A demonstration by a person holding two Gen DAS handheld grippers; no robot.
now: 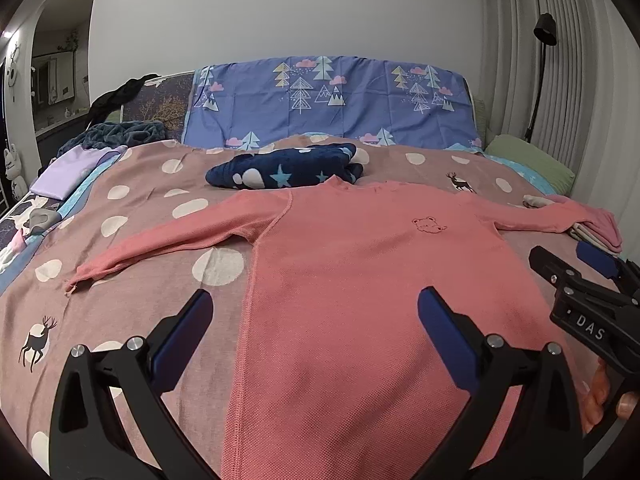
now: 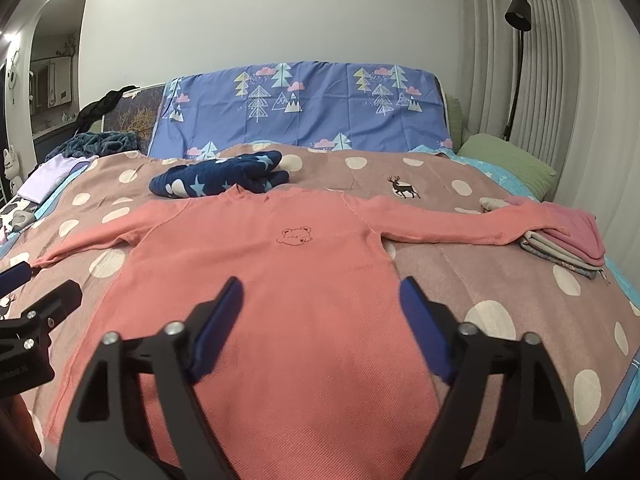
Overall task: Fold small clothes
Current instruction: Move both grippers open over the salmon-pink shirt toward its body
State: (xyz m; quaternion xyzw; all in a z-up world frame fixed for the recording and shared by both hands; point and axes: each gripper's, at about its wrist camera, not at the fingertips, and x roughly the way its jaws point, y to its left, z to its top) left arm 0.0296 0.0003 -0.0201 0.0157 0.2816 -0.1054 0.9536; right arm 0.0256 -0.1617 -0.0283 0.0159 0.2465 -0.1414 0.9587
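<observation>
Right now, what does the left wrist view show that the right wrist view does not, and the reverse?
Only the left wrist view shows the whole end of the shirt's sleeve lying on the dotted blanket, and a second deer print near the lower left.

Only the right wrist view shows the folded stack in full, with the other sleeve lying across it.

Both show the pink shirt spread flat with its bear mark, the navy star fleece behind the collar, and both claws, left claw and right claw, open and holding nothing.
</observation>
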